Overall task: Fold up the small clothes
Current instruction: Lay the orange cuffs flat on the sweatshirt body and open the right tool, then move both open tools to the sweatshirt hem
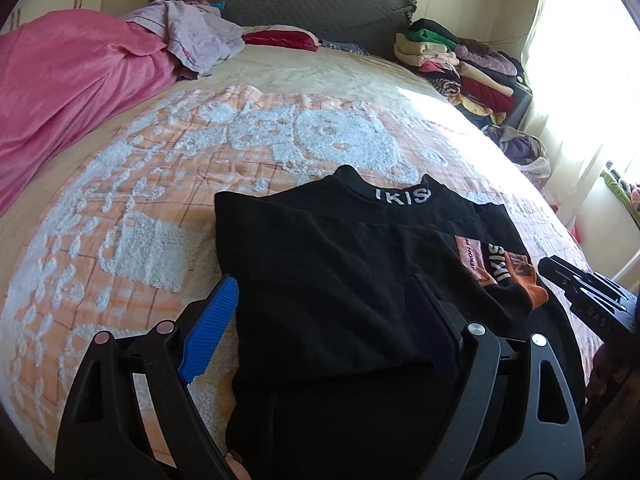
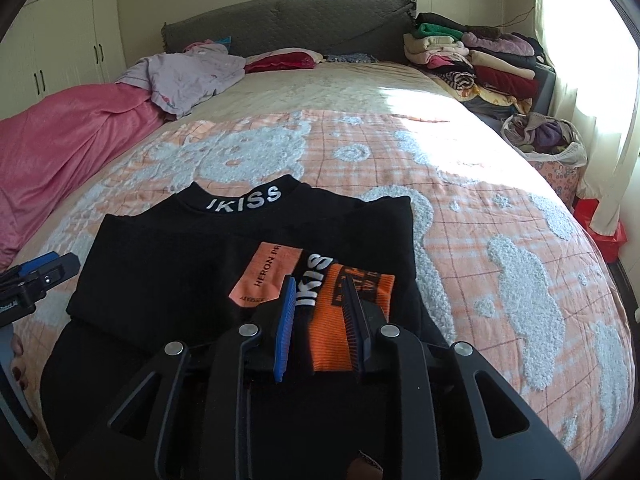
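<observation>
**Black top on the bedspread, sleeve cuff between the right fingers**

Your black top (image 1: pixel 344 264) lies flat on the orange-and-white bedspread (image 1: pixel 160 184), low and centre in both wrist views. Its collar, lettered "IKISS", points toward the top of the frame. A sleeve lies folded across the body; its orange cuff (image 2: pixel 352 312) sits at lower centre of the right wrist view.

Your left gripper (image 1: pixel 324 316) stands wide open and holds nothing. The blue finger (image 1: pixel 210 332) is over the bedspread just off the top's left edge; the other finger is over the black fabric. Contact with the cloth cannot be told.

Your right gripper (image 2: pixel 320 312) is narrowed to a slim gap, fingers either side of the sleeve's "IKISS" strip and the edge of the orange cuff. Whether the pads actually pinch the cloth cannot be told from this angle.

Background: pink blanket (image 1: pixel 68 80) at upper left, grey headboard (image 2: pixel 288 20) at top centre, stack of folded clothes (image 2: pixel 476 60) at upper right, bag of laundry (image 2: pixel 544 136) at right.
</observation>
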A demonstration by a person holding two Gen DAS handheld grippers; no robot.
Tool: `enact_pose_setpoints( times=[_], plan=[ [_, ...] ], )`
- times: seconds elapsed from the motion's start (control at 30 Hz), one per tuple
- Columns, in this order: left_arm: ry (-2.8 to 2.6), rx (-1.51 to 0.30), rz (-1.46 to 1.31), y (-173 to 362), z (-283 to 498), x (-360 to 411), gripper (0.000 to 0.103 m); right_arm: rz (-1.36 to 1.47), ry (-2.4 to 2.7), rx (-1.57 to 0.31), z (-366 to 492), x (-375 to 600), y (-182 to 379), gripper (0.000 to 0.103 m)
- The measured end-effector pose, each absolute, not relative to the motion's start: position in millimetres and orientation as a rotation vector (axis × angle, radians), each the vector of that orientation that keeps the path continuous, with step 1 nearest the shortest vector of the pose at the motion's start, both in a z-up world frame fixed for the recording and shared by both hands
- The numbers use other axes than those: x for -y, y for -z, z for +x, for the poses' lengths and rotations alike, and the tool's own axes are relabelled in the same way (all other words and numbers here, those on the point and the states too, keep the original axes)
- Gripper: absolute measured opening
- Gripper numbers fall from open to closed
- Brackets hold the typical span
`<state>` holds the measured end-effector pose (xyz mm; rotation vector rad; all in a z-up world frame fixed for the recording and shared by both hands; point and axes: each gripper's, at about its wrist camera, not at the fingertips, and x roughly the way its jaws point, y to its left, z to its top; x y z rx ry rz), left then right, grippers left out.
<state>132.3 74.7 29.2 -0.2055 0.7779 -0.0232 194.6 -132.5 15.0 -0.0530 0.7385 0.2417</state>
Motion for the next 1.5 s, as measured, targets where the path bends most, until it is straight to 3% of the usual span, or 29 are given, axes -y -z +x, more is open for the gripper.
enact_pose_setpoints(
  times=[0.13, 0.2, 0.43, 0.63, 1.0, 1.23, 1.5],
  plan=[
    [0.06, -0.839, -0.163, -15, 144, -62, 0.06, -0.046, -0.291, -0.763, 191, 122, -9, 0.023],
    [0.057, -0.902, -0.136, 1, 150, -60, 0.058, -0.054, -0.31, -0.766, 189, 116, -8, 0.023],
    [0.067, -0.924, -0.146, 17, 144, -67, 0.058, -0.062, -0.32, -0.801, 192, 110, 1, 0.031],
    [0.073, -0.921, -0.156, 16, 142, -67, 0.058, -0.017, -0.243, -0.902, 205, 128, 30, 0.032],
    [0.069, -0.914, -0.16, 14, 137, -67, 0.058, 0.044, -0.285, -0.843, 180, 134, 17, 0.038],
    [0.064, -0.906, -0.161, 11, 130, -68, 0.058, 0.052, -0.295, -0.801, 164, 134, 4, 0.051],
    [0.062, -0.886, -0.147, 1, 120, -67, 0.059, 0.079, -0.291, -0.767, 148, 141, -9, 0.076]
  ],
)
